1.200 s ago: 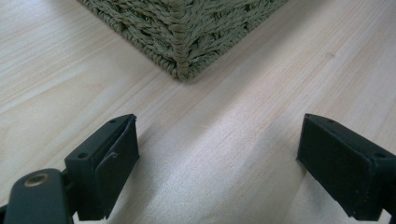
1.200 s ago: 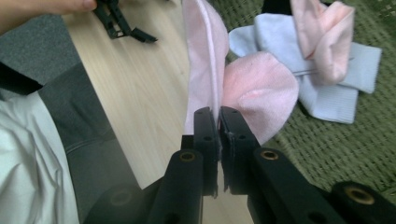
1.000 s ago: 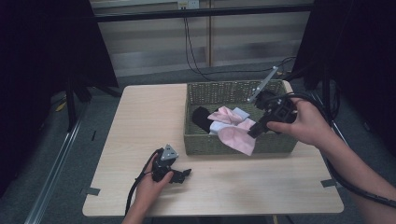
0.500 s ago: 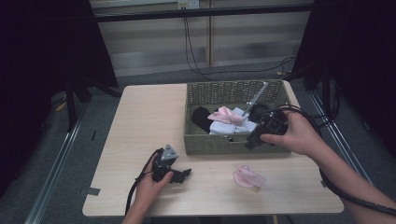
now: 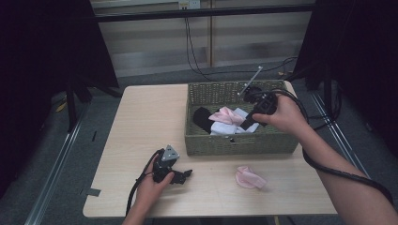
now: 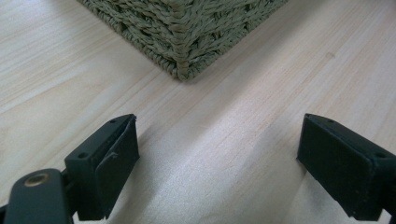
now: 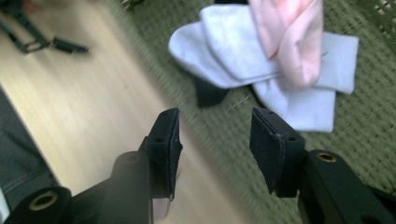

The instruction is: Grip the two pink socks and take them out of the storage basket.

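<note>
A woven green basket point(image 5: 239, 143) stands on the wooden table and holds a pink sock point(image 5: 225, 115), white socks point(image 5: 224, 127) and a black sock point(image 5: 202, 119). Another pink sock point(image 5: 249, 178) lies on the table in front of the basket. My right gripper point(image 5: 244, 123) hovers over the basket's right half, open with nothing between its jaws; its view shows the white socks point(image 7: 261, 60) and the pink sock point(image 7: 289, 37) ahead. My left gripper point(image 5: 184, 175) rests open on the table, facing the basket's corner point(image 6: 182, 42).
Cables trail from both grippers across the table point(image 5: 141, 122). Dark curtains stand at left and right, and a metal rail runs along the floor at left. Bare wood lies left of the basket.
The right gripper let go of the pink sock, which dropped onto the table in front of the basket. That gripper then moved back over the basket. The left gripper stayed put.
</note>
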`<state>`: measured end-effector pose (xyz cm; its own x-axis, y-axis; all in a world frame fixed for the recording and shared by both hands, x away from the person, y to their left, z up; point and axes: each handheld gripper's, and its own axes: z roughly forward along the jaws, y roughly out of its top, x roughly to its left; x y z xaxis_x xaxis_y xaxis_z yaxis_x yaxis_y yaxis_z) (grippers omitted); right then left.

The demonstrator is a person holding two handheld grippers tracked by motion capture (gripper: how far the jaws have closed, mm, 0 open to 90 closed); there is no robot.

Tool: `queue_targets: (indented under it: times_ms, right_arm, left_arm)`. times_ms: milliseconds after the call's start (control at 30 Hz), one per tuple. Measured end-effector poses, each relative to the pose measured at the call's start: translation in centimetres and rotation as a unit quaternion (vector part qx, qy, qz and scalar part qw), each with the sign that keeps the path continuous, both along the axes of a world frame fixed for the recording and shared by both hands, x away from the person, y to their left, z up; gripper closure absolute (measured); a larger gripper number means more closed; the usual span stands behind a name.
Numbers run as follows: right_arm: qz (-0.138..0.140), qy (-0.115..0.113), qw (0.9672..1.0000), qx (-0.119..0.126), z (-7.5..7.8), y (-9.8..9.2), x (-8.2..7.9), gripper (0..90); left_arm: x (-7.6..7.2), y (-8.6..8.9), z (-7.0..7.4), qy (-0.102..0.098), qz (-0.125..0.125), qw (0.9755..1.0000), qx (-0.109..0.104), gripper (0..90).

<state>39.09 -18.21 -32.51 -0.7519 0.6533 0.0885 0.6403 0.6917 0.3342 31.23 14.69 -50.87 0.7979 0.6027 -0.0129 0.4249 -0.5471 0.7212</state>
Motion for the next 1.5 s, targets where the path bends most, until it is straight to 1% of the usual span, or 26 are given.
queue_targets:
  times_ms: [67,100,133,167,233,267,300,333,467,500,533,567,600,700,767,967,1100,1167,1233,1267,1300,1333,1367,1433,1467,1500]
  right_arm:
    - [-0.015,-0.001,0.9999,-0.003,-0.3,0.2,0.9,49.9]
    - [-0.015,-0.001,0.9999,-0.003,-0.3,0.2,0.9,49.9]
    - [-0.024,-0.008,0.9997,-0.007,-0.8,0.2,1.9,48.1]
    - [-0.030,-0.011,0.9995,-0.009,-1.1,0.2,2.3,47.4]
    - [-0.035,-0.012,0.9993,-0.008,-1.3,0.2,2.7,45.5]
    - [-0.051,-0.014,0.9986,-0.001,-1.9,0.2,3.4,44.9]
    - [-0.051,-0.014,0.9986,-0.001,-1.9,0.2,3.4,44.9]
    - [-0.058,-0.014,0.9982,0.001,-2.3,0.1,3.9,42.9]
    - [-0.064,-0.017,0.9978,-0.002,-3.5,0.3,4.8,41.6]
    - [-0.064,-0.017,0.9978,-0.002,-3.5,0.3,4.8,41.6]
    - [-0.062,-0.021,0.9978,-0.010,-4.2,0.6,5.2,41.4]
    - [-0.062,-0.021,0.9978,-0.010,-4.2,0.6,5.2,41.4]
    - [-0.061,-0.021,0.9978,-0.013,-4.8,0.9,5.4,41.4]
    - [-0.069,-0.026,0.9971,-0.020,-5.7,1.4,6.0,41.3]
    - [-0.072,-0.027,0.9970,-0.013,-6.2,1.6,6.5,41.6]
    - [-0.086,-0.033,0.9957,-0.015,-7.5,2.1,7.7,42.0]
    - [-0.092,-0.030,0.9952,-0.014,-8.1,2.3,8.3,42.1]
    - [-0.098,-0.025,0.9947,-0.016,-8.7,2.4,8.8,43.9]
    - [-0.097,-0.029,0.9948,-0.013,-8.9,2.4,9.0,45.5]
    - [-0.101,-0.023,0.9947,-0.001,-9.3,2.4,9.1,47.0]
    - [-0.101,-0.023,0.9947,-0.001,-9.3,2.4,9.1,47.0]
    - [-0.102,-0.026,0.9944,-0.004,-9.7,2.5,9.2,51.1]
    - [-0.102,-0.020,0.9946,-0.006,-9.9,2.5,9.2,53.3]
    - [-0.101,-0.018,0.9947,-0.003,-10.0,2.6,9.3,54.9]
    - [-0.099,-0.015,0.9949,-0.006,-10.2,2.7,9.3,62.3]
    - [-0.099,-0.015,0.9949,-0.006,-10.2,2.7,9.3,62.3]
  left_arm:
    - [0.0,0.0,0.0,0.000,0.000,1.0000,0.000,11.9]
    - [0.0,0.0,0.0,0.000,0.000,1.0000,0.000,11.9]
    - [0.0,0.0,0.0,0.000,0.000,1.0000,0.000,11.9]
    - [0.0,0.0,0.0,0.000,0.000,1.0000,0.000,11.9]
    - [0.0,0.0,0.0,0.001,0.000,1.0000,-0.001,12.0]
    - [0.0,0.0,0.0,0.001,0.000,1.0000,-0.001,11.9]
    - [0.0,0.0,0.0,0.000,0.000,1.0000,0.000,11.9]
    - [0.0,0.0,0.0,0.000,0.000,1.0000,-0.001,11.9]
    - [0.0,0.0,0.0,0.002,-0.001,1.0000,-0.002,11.9]
    - [0.0,0.0,0.0,0.002,-0.001,1.0000,-0.002,11.9]
    - [0.0,0.0,0.0,0.001,-0.001,1.0000,-0.002,11.9]
    - [0.0,0.0,0.0,0.001,-0.001,1.0000,-0.002,11.9]
    - [0.0,0.0,0.0,0.001,-0.001,1.0000,-0.001,11.9]
    - [0.0,0.0,0.0,0.001,0.000,1.0000,-0.002,11.9]
    - [0.0,0.0,0.0,0.001,0.000,1.0000,-0.002,11.9]
    - [0.0,0.0,0.0,0.000,0.001,1.0000,0.000,11.9]
    - [0.0,0.0,0.0,0.000,0.001,1.0000,0.000,11.9]
    - [0.0,0.0,0.0,0.000,0.001,1.0000,0.000,11.9]
    - [0.0,0.0,0.0,0.000,0.001,1.0000,0.000,11.9]
    - [0.0,0.0,0.0,-0.001,0.002,1.0000,-0.001,11.9]
    - [0.0,0.0,0.0,-0.001,0.002,1.0000,-0.001,11.9]
    - [0.0,0.0,0.0,-0.001,0.002,1.0000,-0.002,11.9]
    - [0.0,0.0,0.0,-0.001,0.002,1.0000,-0.001,11.9]
    - [0.0,0.0,0.0,-0.001,0.002,1.0000,-0.002,11.9]
    - [0.0,0.0,0.0,-0.001,0.002,1.0000,-0.001,11.9]
    - [0.0,0.0,0.0,-0.001,0.002,1.0000,-0.001,11.9]
